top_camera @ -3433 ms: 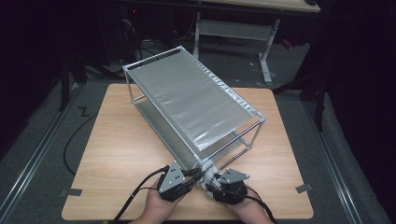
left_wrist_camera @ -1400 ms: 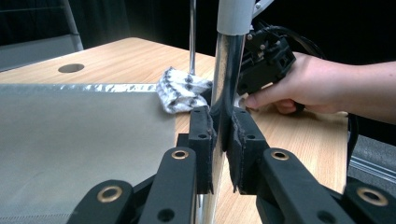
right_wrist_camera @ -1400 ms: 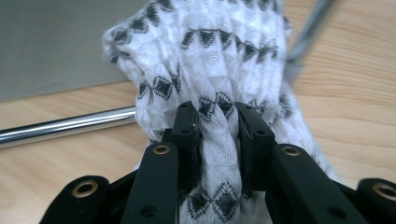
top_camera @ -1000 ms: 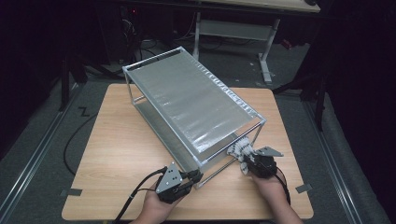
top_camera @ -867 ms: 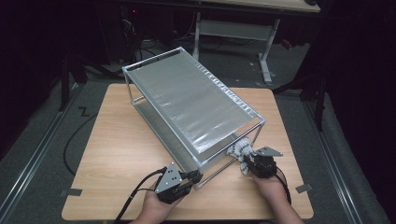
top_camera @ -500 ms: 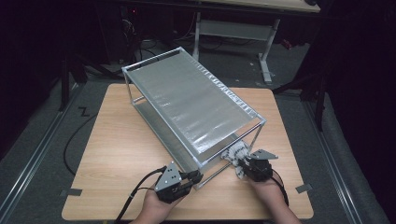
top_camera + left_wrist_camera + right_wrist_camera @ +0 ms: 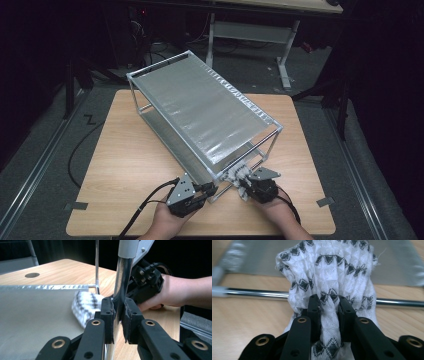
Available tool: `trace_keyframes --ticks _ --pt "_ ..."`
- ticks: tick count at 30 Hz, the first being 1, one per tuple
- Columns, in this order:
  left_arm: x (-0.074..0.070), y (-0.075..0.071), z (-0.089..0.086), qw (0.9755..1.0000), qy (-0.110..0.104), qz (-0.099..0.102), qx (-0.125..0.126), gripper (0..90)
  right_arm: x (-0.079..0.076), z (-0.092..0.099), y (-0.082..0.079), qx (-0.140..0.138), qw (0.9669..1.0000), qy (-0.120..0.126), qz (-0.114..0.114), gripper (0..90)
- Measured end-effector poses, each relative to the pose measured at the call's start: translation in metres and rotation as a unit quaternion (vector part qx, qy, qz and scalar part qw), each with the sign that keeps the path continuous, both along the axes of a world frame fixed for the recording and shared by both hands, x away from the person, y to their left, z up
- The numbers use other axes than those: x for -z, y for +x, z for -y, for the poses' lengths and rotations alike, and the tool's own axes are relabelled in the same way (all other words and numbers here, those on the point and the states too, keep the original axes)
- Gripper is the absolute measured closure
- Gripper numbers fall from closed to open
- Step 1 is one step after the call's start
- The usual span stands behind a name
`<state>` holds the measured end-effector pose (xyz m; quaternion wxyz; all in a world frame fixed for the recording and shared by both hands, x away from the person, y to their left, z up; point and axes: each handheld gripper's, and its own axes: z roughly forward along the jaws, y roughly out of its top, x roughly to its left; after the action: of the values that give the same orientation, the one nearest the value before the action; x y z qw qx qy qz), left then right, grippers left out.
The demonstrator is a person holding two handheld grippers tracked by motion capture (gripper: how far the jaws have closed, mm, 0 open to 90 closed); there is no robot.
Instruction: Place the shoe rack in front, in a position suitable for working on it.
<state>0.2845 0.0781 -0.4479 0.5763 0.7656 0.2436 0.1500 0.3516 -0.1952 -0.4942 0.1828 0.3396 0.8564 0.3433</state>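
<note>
Two tongs work at the near end of a metal rack [image 7: 200, 112] that stands slantwise on a wooden counter [image 7: 125, 155], seen from above. The rack has two silver shelves, one over the other, and runs from about 11 o'clock down to 5 o'clock across the counter.

The left tongs [image 7: 209, 189], held in a hand coming in from 6 o'clock, are clamped on the rack's near corner post [image 7: 122, 282]. In the left gripper view the shiny post rises upright between the two black jaws, which press on it from both sides.

The right tongs [image 7: 243, 184], at about 5 o'clock on the counter, hold a cloth [image 7: 239, 175]. It is white with a black diamond pattern. In the right gripper view the jaws pinch a bunched fold of the cloth [image 7: 329, 277], which fans out above them. Their jaws have just been closing, with the cloth between them. The cloth sits at the rack's near end, by the edge of the lower shelf [image 7: 32, 312]. Just beyond it lies a low chrome bar [image 7: 257, 293] of the rack, running across the counter.

In the left gripper view the right hand [image 7: 172, 293] shows at 3 o'clock, just behind the post.
</note>
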Motion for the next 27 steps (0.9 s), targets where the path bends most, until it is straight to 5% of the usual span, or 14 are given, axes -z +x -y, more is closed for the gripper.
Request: trace_keyframes --ticks 6,14,23,27 --pt "0.001 0.001 -0.001 1.0000 -0.002 0.000 0.000 80.8 -0.001 -0.023 -0.016 -0.061 0.9980 0.007 -0.015 75.9" --pt "0.000 0.001 -0.002 1.0000 0.000 -0.001 -0.004 80.8 -0.002 -0.052 -0.036 -0.137 0.9903 0.006 -0.025 75.8" --pt "0.000 0.002 -0.001 1.0000 0.000 -0.003 -0.005 80.6 -0.003 -0.051 -0.034 -0.129 0.9915 -0.003 -0.016 76.9" --pt "-0.001 0.001 -0.001 1.0000 0.001 -0.003 -0.006 80.6 -0.003 -0.041 -0.026 -0.100 0.9949 -0.005 -0.012 77.3"
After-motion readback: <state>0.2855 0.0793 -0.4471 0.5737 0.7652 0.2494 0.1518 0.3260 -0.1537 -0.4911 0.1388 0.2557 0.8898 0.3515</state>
